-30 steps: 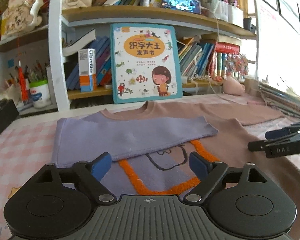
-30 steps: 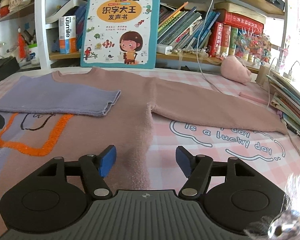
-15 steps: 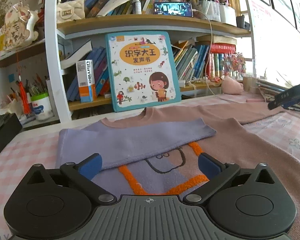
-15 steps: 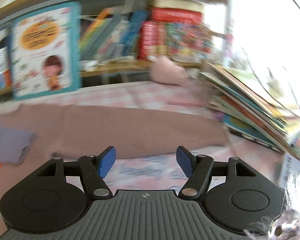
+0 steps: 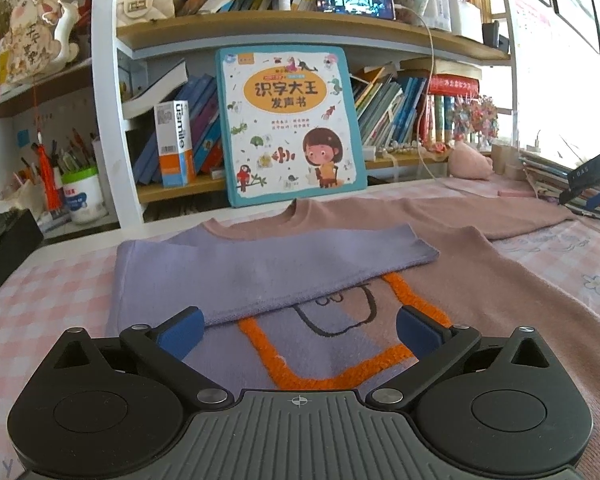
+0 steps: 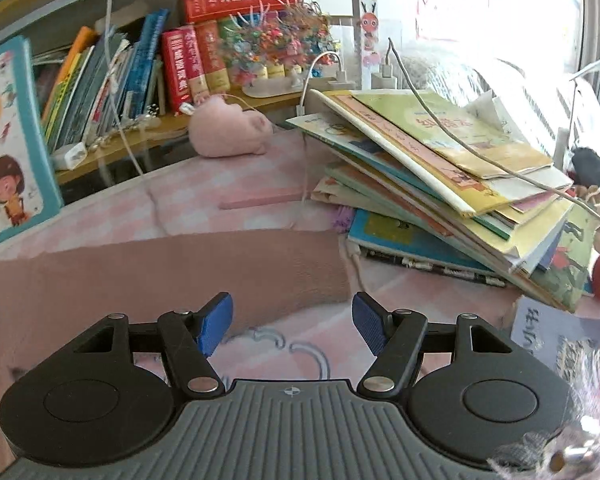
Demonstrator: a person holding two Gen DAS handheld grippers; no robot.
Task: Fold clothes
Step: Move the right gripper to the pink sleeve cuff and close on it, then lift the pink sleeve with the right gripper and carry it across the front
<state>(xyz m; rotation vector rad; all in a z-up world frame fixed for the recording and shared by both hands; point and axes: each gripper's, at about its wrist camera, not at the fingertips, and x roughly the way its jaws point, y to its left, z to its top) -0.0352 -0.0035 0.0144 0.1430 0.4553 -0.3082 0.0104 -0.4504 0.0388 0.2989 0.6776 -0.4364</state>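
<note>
A pink-brown sweater (image 5: 480,280) lies flat on the table, its front showing a lilac panel with an orange outline. Its lilac left sleeve (image 5: 260,264) is folded across the chest. My left gripper (image 5: 298,326) hovers over the lower front, open wide with nothing between the fingers. The pink-brown right sleeve (image 6: 160,280) lies stretched out to the side and ends in a cuff (image 6: 332,268). My right gripper (image 6: 292,324) is open just in front of that cuff, not touching it. It also shows in the left wrist view, as the right gripper (image 5: 578,200) at the far right.
A slanting stack of picture books (image 6: 440,184) with a white cable (image 6: 460,132) over it crowds the right side beyond the cuff. A pink plush (image 6: 228,132) and a leaning teal-edged picture book (image 5: 292,128) stand before the bookshelf. A pink checked tablecloth (image 5: 40,304) covers the table.
My right gripper has swung right, from over the sweater's body to the end of the right sleeve by the book stack. The left gripper's jaws have spread a little wider.
</note>
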